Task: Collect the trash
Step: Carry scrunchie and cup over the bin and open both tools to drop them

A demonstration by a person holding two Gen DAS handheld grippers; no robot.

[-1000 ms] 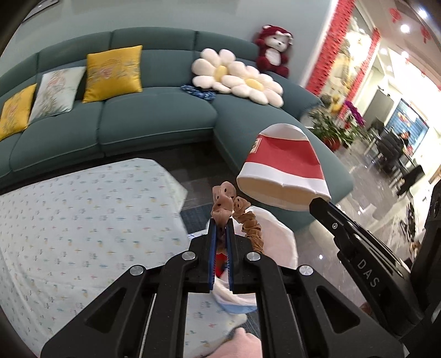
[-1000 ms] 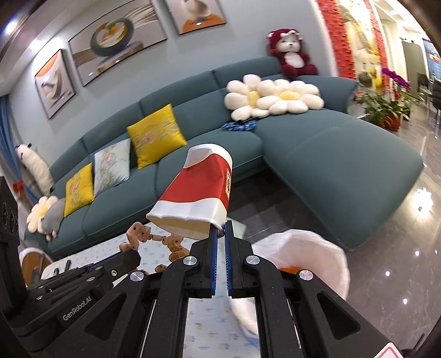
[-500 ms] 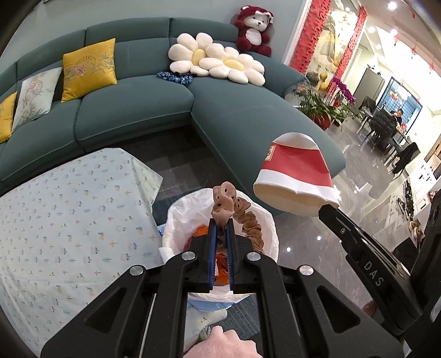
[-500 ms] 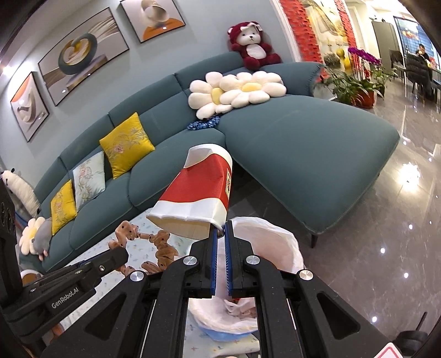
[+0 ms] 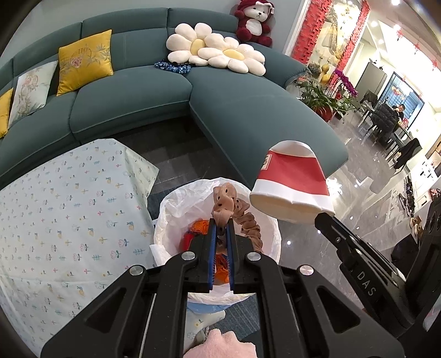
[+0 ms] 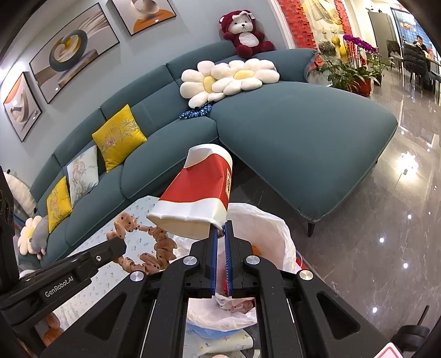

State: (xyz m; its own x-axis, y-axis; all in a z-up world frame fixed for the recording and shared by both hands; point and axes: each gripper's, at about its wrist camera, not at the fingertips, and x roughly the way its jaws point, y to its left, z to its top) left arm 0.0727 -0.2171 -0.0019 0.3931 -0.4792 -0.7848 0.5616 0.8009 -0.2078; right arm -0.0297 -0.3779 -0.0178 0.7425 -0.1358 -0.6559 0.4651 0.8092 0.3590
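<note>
Two hand-held grippers hang over a trash bin lined with a white plastic bag [image 5: 176, 209] in a living room, each carrying one piece of rubbish. The left gripper [image 5: 220, 225] has its blue-padded jaws clamped together on a tan, dotted scrunchie-like strip [image 5: 224, 203], which rises above the fingertips and trails down to the right across the mouth of the bin. The right gripper [image 6: 220, 228] has its jaws pinched on the rim of a red-and-white paper cup [image 6: 201, 192], held tilted with its open end facing down and toward the camera. From the left wrist camera, the cup [image 5: 292, 181] sits up and to the right of the bin, just beside the strip but apart from it. Inside the bag, orange and red scraps [image 5: 198, 228] are visible. From the right wrist camera the bag [image 6: 264, 228] lies directly below and behind the cup, with crumpled wrappers [image 6: 234, 303] in it. A table under a pale flower-print cloth [image 5: 63, 214] stands just beside the bin to the left. Behind runs a teal sectional sofa [image 5: 132, 91] with yellow cushions [image 5: 85, 62], two daisy-shaped pillows [image 5: 217, 53] and a red-and-white plush bear [image 5: 255, 19] on its back. Framed pictures [image 6: 71, 46] hang on the wall, and potted plants [image 6: 347, 71] stand by the glossy tiled floor [image 6: 372, 247]
</note>
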